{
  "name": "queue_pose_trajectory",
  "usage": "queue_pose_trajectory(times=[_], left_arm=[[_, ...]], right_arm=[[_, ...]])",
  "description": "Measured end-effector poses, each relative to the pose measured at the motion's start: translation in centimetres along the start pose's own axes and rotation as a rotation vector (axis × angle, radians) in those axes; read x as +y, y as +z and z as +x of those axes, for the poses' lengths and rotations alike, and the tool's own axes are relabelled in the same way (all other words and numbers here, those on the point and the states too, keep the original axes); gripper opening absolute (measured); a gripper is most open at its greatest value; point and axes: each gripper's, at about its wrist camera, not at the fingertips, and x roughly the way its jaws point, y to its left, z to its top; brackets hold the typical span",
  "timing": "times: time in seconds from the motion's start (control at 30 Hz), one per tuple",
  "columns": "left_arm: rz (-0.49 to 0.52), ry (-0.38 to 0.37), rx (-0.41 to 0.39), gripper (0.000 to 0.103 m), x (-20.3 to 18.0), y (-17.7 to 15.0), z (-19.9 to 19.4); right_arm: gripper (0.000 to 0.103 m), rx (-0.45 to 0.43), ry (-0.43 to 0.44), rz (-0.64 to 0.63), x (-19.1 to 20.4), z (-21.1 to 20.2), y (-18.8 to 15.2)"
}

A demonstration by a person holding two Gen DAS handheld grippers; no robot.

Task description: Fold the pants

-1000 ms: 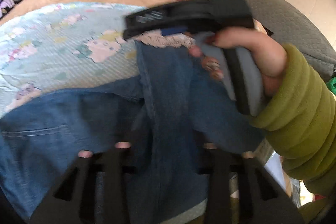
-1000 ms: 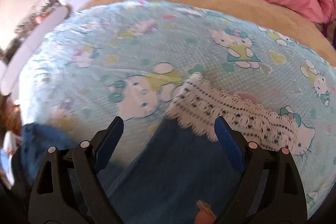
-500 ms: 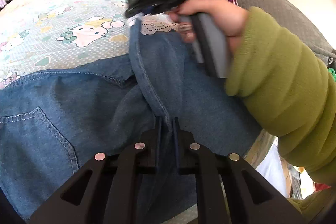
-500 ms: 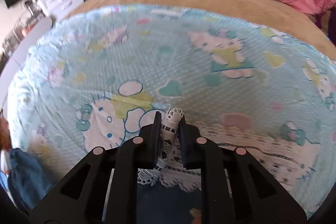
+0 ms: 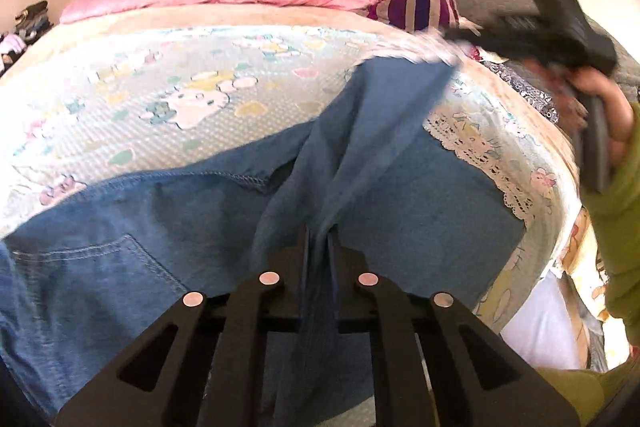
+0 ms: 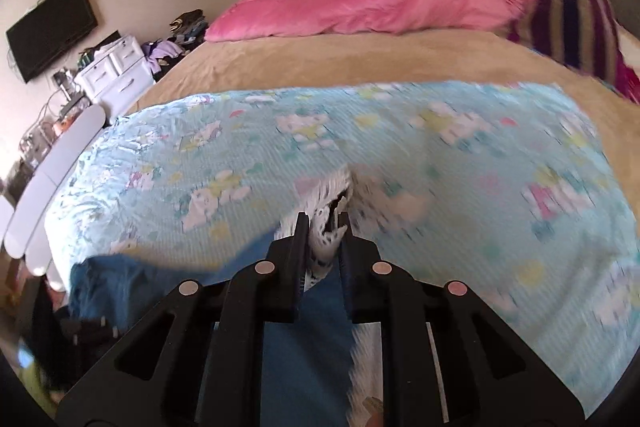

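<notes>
the pants (image 5: 120, 247), blue denim with a stitched back pocket at the left, are spread on the cartoon-print sheet (image 5: 160, 99) of the bed. a bunched fold of one leg is clamped between the closed fingers of the left gripper (image 5: 319, 247). that leg is stretched up and rightward to the right gripper (image 5: 452, 37), seen blurred. in the right wrist view, the right gripper (image 6: 325, 227) is clenched on the white lace hem (image 6: 324, 247). a pink duvet (image 6: 360, 7) is heaped behind.

Both wrist views close, low over bed (image 5: 200, 99), facing pink pillows (image 6: 360, 7).
</notes>
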Motion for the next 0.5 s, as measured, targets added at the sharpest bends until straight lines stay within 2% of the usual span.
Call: queue_pose_trajectory(times=[0.23,0.5], left_arm=[[0.086,-0.039,-0.010,0.007,-2.2,-0.3,-2.5],[0.201,-0.034,0.046,0.007,-4.6,-1.9,-2.5]], right_arm=[[0.009,0.045,-0.019,0.051,-2.2,-4.6,-6.0],[0.008,0.144,-0.047,0.124,-4.5,-4.6,-11.0]])
